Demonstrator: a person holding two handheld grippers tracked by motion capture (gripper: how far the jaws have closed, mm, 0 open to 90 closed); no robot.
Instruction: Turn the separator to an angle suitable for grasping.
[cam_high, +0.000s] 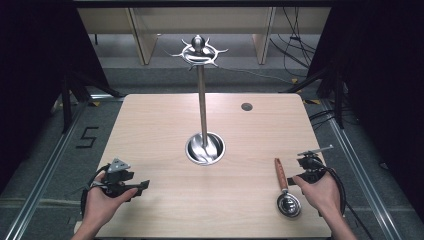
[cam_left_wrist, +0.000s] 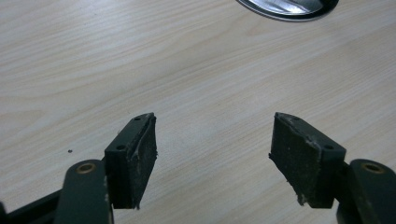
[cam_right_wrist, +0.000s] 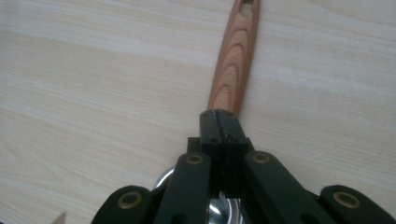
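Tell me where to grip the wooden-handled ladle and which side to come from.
Grip the ladle on its wooden handle, coming straight down from above. It lies flat on the table, handle pointing away from the person, bowl nearest. The handle is slim with free sides; the round bowl would likely slip.

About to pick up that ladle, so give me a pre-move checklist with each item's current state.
1. Left gripper open, nothing between its fingers: ok.
2. Right gripper open to take the ladle: not ok, fingers closed.
3. Ladle flat on the table, wooden handle pointing away: ok.
4. Stand upright, hooks free: ok.
5. Right gripper's exact height above the ladle: cannot tell.
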